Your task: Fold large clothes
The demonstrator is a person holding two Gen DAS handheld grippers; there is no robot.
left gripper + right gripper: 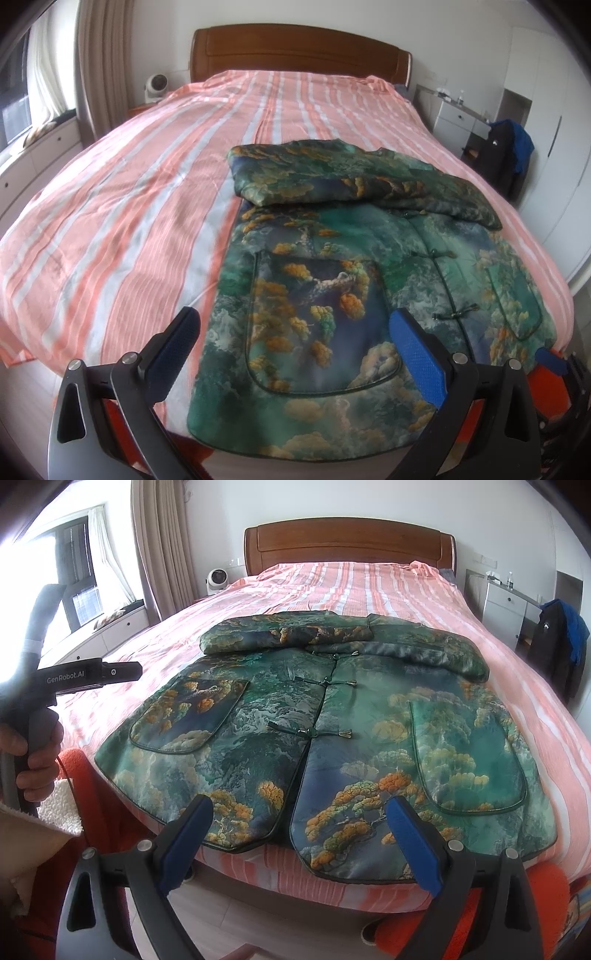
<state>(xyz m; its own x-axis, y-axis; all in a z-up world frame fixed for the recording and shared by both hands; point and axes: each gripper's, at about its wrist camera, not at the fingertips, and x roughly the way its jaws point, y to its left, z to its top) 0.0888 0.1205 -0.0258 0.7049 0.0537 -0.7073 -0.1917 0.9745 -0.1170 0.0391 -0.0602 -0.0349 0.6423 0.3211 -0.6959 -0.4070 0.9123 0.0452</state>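
Note:
A green quilted jacket (332, 280) with orange and blue landscape print lies front up on the bed, hem at the near edge, both sleeves folded across its top. It also shows in the right wrist view (332, 720), with knot buttons down the middle and two patch pockets. My left gripper (295, 325) is open and empty, hovering over the jacket's left hem corner. My right gripper (299, 812) is open and empty, just off the middle of the hem. The left gripper's body shows at the left of the right wrist view, held in a hand (37, 749).
The bed (129, 206) has a pink and white striped cover and a wooden headboard (347, 542). A white nightstand (506, 605) and a chair with dark clothes (561, 642) stand to the right. A small fan (216, 579) and curtains are at the left.

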